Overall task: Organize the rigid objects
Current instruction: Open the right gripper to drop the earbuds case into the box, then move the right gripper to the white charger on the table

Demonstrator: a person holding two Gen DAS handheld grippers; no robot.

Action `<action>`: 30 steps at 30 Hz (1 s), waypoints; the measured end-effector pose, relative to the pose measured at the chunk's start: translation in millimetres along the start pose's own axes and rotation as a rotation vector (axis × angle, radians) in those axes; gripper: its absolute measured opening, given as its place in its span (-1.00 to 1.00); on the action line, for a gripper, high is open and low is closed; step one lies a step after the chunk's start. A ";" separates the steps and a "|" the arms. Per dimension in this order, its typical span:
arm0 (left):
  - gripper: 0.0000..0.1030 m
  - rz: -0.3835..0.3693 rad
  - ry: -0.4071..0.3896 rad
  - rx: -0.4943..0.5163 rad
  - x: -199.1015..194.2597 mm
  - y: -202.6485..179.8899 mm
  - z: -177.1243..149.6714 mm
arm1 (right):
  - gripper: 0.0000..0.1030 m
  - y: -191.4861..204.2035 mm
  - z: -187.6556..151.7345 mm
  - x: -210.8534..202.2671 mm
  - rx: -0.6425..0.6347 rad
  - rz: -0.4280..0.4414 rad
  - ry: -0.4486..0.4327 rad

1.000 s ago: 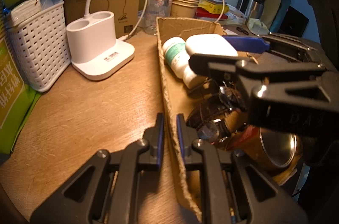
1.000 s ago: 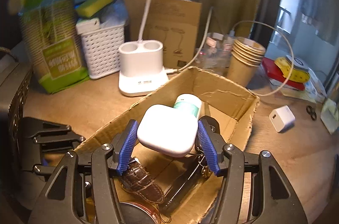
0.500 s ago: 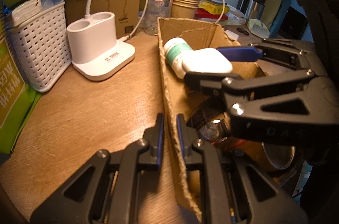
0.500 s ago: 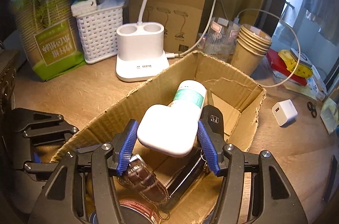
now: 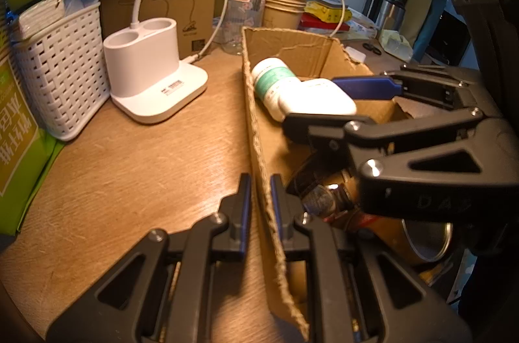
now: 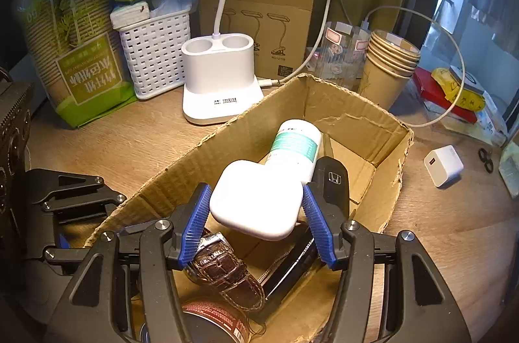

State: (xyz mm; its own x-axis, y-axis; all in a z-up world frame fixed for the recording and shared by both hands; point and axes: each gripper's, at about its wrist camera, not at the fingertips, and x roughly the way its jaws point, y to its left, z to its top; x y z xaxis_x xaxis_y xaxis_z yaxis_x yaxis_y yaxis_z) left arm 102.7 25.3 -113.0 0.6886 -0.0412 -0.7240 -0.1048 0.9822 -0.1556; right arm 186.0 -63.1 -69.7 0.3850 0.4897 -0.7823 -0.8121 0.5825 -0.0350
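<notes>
A cardboard box (image 6: 353,119) stands on the wooden table. My left gripper (image 5: 259,200) is shut on its near side wall (image 5: 256,128). My right gripper (image 6: 256,213) is inside the box, its blue pads beside a white rounded case (image 6: 256,203); the pads look slightly apart from the case. The case rests against a white bottle with a green label (image 6: 296,148), also seen in the left wrist view (image 5: 269,77). Below lie a brown leather watch (image 6: 223,271), a black Honda key (image 6: 332,180) and a tin can (image 6: 211,323).
A white lamp base (image 6: 220,73) with cable, a white basket (image 6: 155,47), a green bag of cups (image 6: 74,51), a flat carton (image 6: 269,15) and stacked paper cups (image 6: 389,67) stand behind the box. A white charger (image 6: 442,166) lies to the right.
My right gripper has lowered the white case into the box beside the bottle, and its pads have spread a little. My left gripper has kept its hold on the box wall.
</notes>
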 end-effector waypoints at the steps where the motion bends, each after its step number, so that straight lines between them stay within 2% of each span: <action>1: -0.75 -0.001 0.000 0.000 0.2 -0.8 -0.3 | 0.19 0.5 -0.3 -1.0 -0.005 0.003 -0.003; 4: -0.75 0.000 0.002 0.000 0.5 -0.3 0.0 | 0.29 -0.6 -0.3 -4.3 0.005 0.019 -0.010; 10: -0.75 0.001 0.001 -0.002 0.1 -1.6 -0.3 | 0.30 -6.2 -1.3 -12.0 0.036 0.028 -0.041; 19: -0.75 0.001 0.000 -0.002 0.1 -1.8 -0.5 | 0.30 -30.1 -9.4 -33.4 0.102 -0.021 -0.118; 30: -0.75 0.003 0.000 0.000 0.0 -2.0 -0.6 | 0.30 -56.8 -17.3 -48.4 0.141 -0.092 -0.152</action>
State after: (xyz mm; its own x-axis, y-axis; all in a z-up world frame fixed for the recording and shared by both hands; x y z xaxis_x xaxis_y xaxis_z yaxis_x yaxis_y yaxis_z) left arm 102.5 23.2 -113.1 0.6886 -0.0386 -0.7241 -0.1066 0.9823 -0.1538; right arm 205.9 -131.1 -40.6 0.5249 0.5164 -0.6767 -0.7055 0.7087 -0.0064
